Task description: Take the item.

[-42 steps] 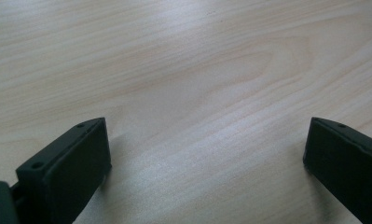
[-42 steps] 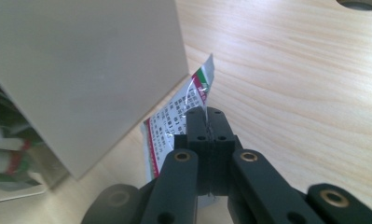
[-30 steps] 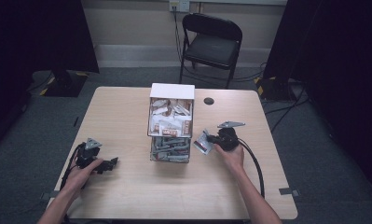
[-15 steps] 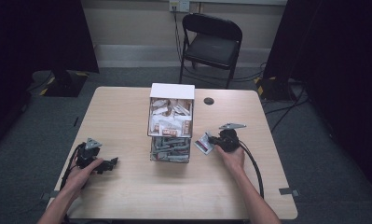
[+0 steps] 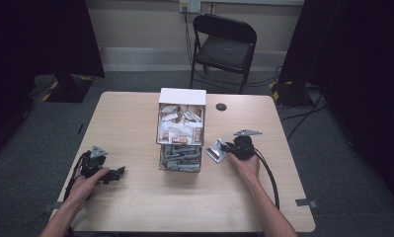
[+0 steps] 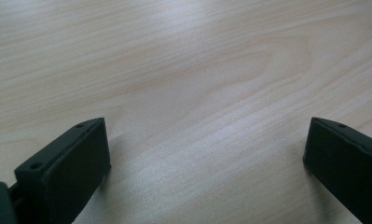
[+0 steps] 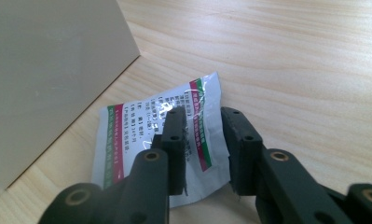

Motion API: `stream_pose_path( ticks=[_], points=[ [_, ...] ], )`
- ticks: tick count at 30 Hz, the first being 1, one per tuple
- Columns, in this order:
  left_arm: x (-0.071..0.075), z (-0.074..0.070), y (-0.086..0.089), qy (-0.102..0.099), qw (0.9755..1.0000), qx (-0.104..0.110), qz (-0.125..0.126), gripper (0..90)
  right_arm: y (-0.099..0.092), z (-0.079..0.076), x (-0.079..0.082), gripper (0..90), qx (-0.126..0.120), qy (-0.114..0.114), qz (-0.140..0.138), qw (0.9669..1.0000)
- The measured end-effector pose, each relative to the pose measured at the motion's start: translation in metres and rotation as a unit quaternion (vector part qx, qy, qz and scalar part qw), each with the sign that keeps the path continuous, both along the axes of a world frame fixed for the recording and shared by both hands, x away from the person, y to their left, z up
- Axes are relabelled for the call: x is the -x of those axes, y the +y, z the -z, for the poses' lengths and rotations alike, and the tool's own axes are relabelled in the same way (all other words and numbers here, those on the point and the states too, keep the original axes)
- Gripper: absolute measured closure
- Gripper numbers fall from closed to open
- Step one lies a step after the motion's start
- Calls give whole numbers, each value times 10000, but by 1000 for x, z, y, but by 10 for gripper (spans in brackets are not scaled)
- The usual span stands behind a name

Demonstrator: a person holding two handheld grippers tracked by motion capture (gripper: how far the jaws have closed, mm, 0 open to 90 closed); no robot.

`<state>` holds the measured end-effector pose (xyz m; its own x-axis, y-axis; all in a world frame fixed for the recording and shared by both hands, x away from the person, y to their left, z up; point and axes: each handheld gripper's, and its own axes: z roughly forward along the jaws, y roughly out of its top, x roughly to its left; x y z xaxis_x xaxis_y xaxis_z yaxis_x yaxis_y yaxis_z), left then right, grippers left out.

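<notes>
A silver sachet (image 7: 127,135) with red and green stripes and printed text lies on the wooden table (image 5: 135,123), just right of the box. My right gripper (image 7: 203,112) sits over its near edge, jaws a narrow gap apart, the print showing flat between them. In the high view the right gripper (image 5: 227,148) points left at the sachet (image 5: 216,151). My left gripper (image 5: 116,173) rests on the table at the front left. Its jaws (image 6: 207,149) stand wide open with bare wood between them.
A white box (image 5: 181,96) full of several sachets stands mid-table, with a clear bin (image 5: 180,159) of more sachets at its front. Its beige wall (image 7: 48,70) is close on the right gripper's left. A black disc (image 5: 221,106) lies behind, and a folding chair (image 5: 224,49) stands beyond.
The right gripper has sunk a touch toward the table at the sachet. The left gripper has stayed put.
</notes>
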<state>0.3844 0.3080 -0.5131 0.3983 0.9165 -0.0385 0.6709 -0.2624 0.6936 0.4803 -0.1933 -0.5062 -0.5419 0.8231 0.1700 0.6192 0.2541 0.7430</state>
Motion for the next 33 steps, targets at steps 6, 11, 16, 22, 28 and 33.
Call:
stream_pose_path(
  ticks=[6,11,16,22,28,33],
  points=[
    [0,0,0,0,10000,2,-2,0,-2,-2,-1,613,5,-63,140,9999],
    [0,0,0,4,10000,10,6,0,-5,-2,-1,538,-30,-66,233,9997],
    [0,0,0,-1,10000,6,4,0,-5,-3,-3,400,-144,-65,307,9994],
    [0,0,0,3,10000,7,7,0,-7,-4,-2,243,-105,44,299,9995],
    [0,0,0,1,10000,6,4,0,-13,-13,0,149,-151,16,461,9988],
    [0,0,0,0,10000,5,4,0,-20,-28,8,148,-218,-3,426,9989]
  ],
)
